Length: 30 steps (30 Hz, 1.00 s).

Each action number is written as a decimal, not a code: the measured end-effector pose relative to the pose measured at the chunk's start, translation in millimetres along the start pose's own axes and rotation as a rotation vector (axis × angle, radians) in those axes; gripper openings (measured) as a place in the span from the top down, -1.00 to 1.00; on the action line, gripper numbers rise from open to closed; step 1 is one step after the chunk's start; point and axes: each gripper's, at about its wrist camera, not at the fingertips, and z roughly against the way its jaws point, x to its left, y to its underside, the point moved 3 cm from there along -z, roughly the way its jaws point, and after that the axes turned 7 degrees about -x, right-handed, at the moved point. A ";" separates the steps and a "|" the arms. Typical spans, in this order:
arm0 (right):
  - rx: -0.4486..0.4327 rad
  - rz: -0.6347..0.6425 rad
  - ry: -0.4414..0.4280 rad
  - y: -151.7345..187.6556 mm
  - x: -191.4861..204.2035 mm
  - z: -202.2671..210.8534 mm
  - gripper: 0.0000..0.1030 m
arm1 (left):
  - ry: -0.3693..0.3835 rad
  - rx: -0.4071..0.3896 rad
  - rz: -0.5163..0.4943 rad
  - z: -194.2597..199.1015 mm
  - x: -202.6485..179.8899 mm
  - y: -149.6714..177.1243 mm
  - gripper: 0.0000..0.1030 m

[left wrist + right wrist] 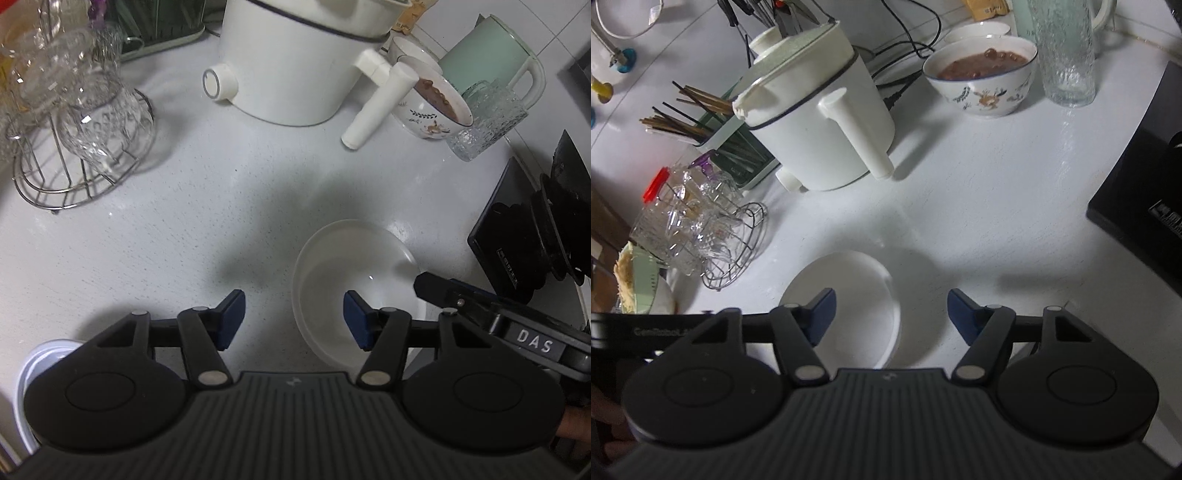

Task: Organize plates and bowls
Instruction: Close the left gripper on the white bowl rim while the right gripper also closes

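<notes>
Firstly, the left wrist view looks down on a speckled white counter (155, 229). The left gripper (293, 319) hangs above it, its blue-padded fingers (232, 319) spread wide and holding nothing. A plain white empty bowl (354, 280) sits on the counter beneath and just beyond the right-hand finger. The black tip of the right gripper (436, 286) reaches over the bowl's right rim; whether it touches cannot be told. Farther back stand a white electric pot with a long straight handle (295, 70), a floral ceramic bowl of brown food (436, 107), a textured clear glass tumbler (484, 122) and a pale green kettle (491, 55). A wire rack of clear glass cups (74, 122) stands at the left. A white rimmed dish (33, 369) peeks out at the lower left edge.

Next, the right wrist view shows the right gripper (891, 317) with its blue fingers (962, 314) wide apart and empty. The white bowl (857, 299) lies on the counter (997, 206) under the left-hand finger. The white pot (820, 118), the floral bowl (982, 85), the tumbler (1065, 51) and the glass rack (701, 229) stand behind.
</notes>
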 end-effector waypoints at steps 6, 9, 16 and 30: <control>0.037 -0.030 -0.017 6.8 -1.4 -11.2 0.00 | -0.012 0.011 -0.024 -14.4 -2.1 2.8 0.08; 0.029 -0.048 0.004 2.0 -2.2 -12.2 0.06 | -0.004 0.006 -0.027 -18.4 -4.3 2.8 0.14; 0.041 -0.082 0.019 1.8 -6.0 -24.2 0.25 | 0.002 0.036 -0.039 -29.6 -6.4 5.9 0.40; 0.124 -0.107 -0.032 14.6 -8.7 -33.9 0.72 | 0.015 0.021 0.025 -30.8 -4.3 16.0 0.62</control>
